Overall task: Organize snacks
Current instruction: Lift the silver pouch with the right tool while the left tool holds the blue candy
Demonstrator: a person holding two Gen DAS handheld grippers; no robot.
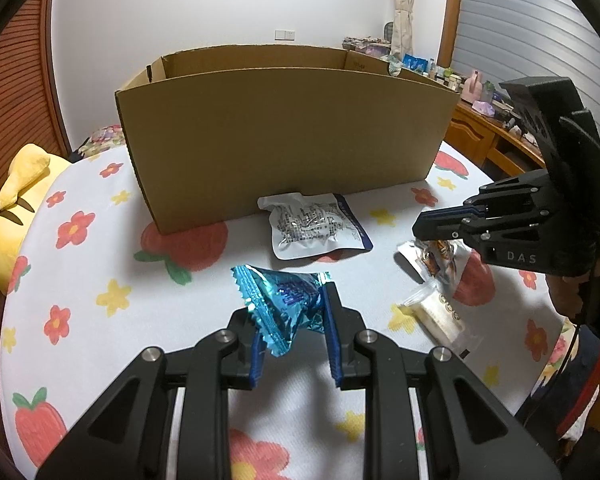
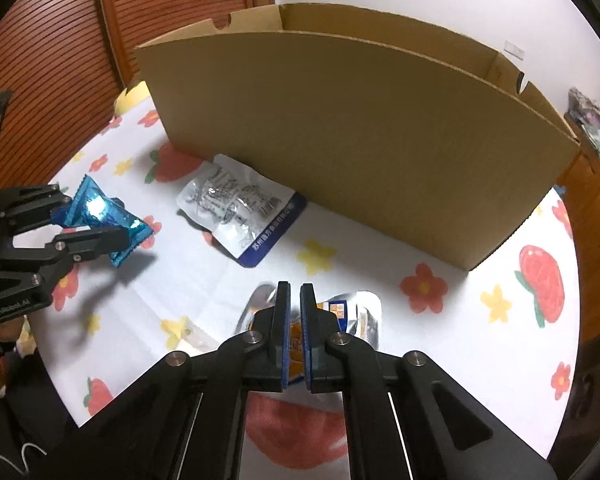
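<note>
My left gripper is shut on a shiny blue snack packet and holds it above the flowered cloth; it also shows in the right wrist view. My right gripper is shut on a silver and orange snack packet, which also shows in the left wrist view under the right gripper. A white and blue pouch lies flat by the open cardboard box, also seen in the right wrist view. The box stands upright behind it.
A clear packet of pale biscuits lies on the cloth at the right. A yellow plush toy sits at the left edge. A wooden desk with clutter stands at the back right.
</note>
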